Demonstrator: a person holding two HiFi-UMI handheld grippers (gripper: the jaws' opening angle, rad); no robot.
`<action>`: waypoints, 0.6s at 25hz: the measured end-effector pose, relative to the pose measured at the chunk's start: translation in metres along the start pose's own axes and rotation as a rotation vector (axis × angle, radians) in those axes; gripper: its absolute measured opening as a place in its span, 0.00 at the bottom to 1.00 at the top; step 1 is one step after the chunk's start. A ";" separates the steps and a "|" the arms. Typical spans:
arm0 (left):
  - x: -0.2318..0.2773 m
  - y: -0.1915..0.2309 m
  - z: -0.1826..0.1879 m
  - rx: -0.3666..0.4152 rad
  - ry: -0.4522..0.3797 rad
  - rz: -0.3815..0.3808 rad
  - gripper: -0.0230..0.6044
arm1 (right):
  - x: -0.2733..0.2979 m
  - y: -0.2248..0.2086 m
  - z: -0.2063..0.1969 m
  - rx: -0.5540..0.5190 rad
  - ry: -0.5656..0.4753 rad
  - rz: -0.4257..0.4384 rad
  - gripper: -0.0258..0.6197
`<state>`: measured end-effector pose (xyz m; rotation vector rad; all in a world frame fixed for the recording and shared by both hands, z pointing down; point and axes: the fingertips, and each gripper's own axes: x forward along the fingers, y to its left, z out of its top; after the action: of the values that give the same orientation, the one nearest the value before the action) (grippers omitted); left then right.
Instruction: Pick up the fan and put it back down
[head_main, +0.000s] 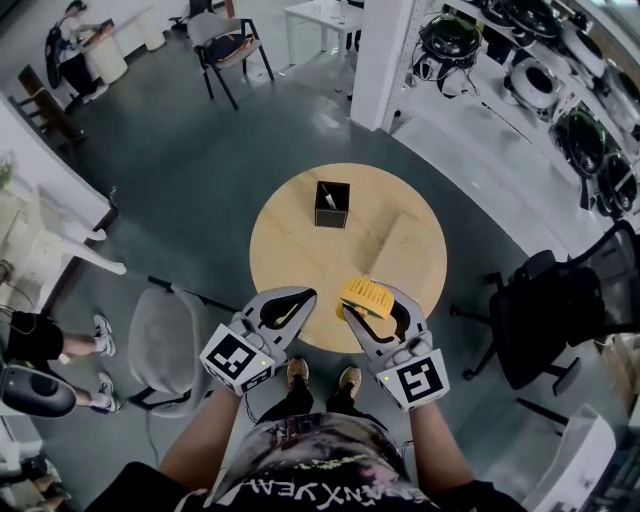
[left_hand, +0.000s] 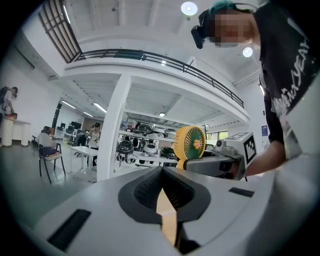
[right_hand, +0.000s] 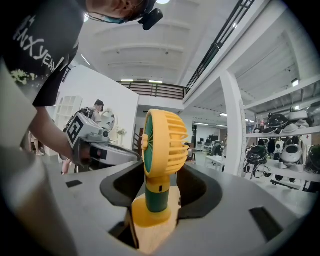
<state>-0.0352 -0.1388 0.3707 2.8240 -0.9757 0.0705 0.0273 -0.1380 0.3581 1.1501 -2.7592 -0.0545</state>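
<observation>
Black short-sleeved T-shirt (head_main: 300, 490) with white lettering and a pale floral print, tan shoes (head_main: 298, 372), and a dark camera (left_hand: 199, 31) worn on the head. Left gripper (head_main: 306, 296) and right gripper (head_main: 362, 302) are light grey shells with small dark rectangular slots on top. They have a black-lined teardrop cut-out between the fingers (head_main: 274, 297), and each carries a white cube (head_main: 238, 358) with black square markers (tiny green light on its edge).
</observation>
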 end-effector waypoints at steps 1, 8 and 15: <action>0.001 0.000 0.002 0.001 0.001 0.000 0.06 | 0.000 -0.001 0.001 0.000 0.000 0.001 0.36; 0.003 0.001 0.007 0.006 -0.005 -0.003 0.06 | 0.002 -0.004 0.006 -0.003 -0.007 0.006 0.36; 0.010 0.002 0.013 0.015 -0.010 -0.004 0.06 | 0.003 -0.011 0.010 -0.017 -0.016 0.006 0.36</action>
<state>-0.0284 -0.1481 0.3592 2.8428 -0.9750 0.0642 0.0312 -0.1479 0.3478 1.1428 -2.7700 -0.0865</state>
